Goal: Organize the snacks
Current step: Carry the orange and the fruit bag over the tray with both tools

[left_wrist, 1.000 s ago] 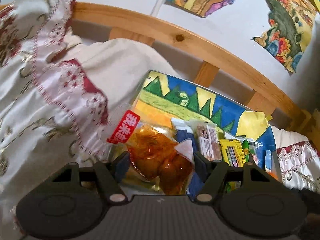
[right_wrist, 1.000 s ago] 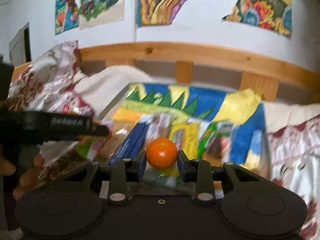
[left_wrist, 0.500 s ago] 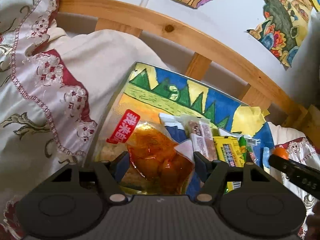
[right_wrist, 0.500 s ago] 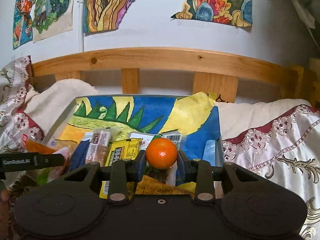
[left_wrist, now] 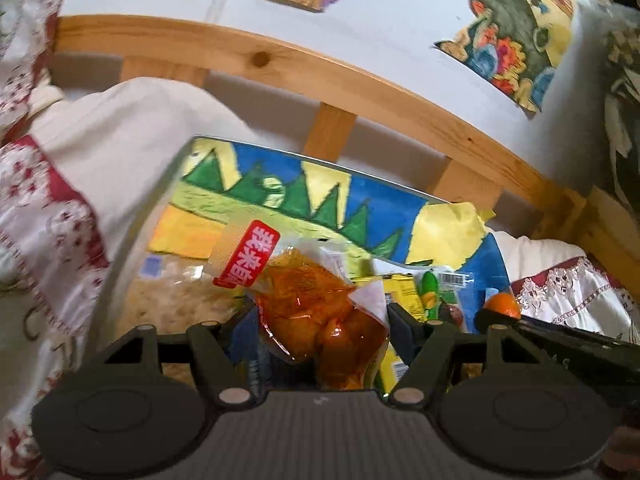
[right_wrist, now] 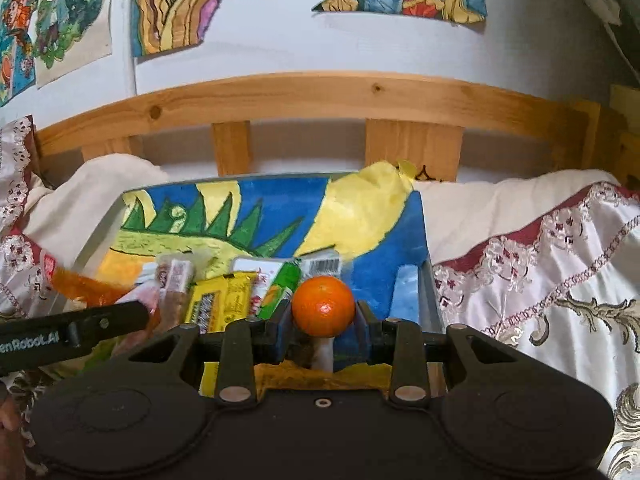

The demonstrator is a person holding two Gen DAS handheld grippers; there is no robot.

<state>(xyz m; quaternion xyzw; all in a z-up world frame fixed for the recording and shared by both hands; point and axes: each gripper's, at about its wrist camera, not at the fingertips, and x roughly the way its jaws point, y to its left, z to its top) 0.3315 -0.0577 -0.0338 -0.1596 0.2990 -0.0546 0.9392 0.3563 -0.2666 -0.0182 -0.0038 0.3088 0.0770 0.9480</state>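
A: What's the left claw (left_wrist: 322,318) got?
B: It's clamped on a clear packet of orange snack (left_wrist: 320,308) with a red label; the packet sticks up toward 12 o'clock between the fingers, over the near left part of the tray (left_wrist: 132,256)

A: And the right claw (right_wrist: 323,322)?
B: Narrow, pinching a small orange (right_wrist: 323,306) between its pads. In its own view the fruit sits dead centre, above the tray's near edge

A: Where's that tray?
B: On the bed, cloth around it, with a wooden headboard (right_wrist: 320,96) at 12 o'clock. Its floor is a painted sheet in blue, yellow and green

A: Anything already inside?
B: Yes, at about 10 o'clock from the orange lie a yellow packet (right_wrist: 218,300), a green wrapper (right_wrist: 280,290) and a pale bar (right_wrist: 174,280), side by side. A wide pale bag (left_wrist: 176,304) lies at 9 o'clock of the left claw

A: Do the claws see each other?
B: The left one's finger enters the right view at 9 o'clock; the right one, with the orange, shows at 3 o'clock in the left view
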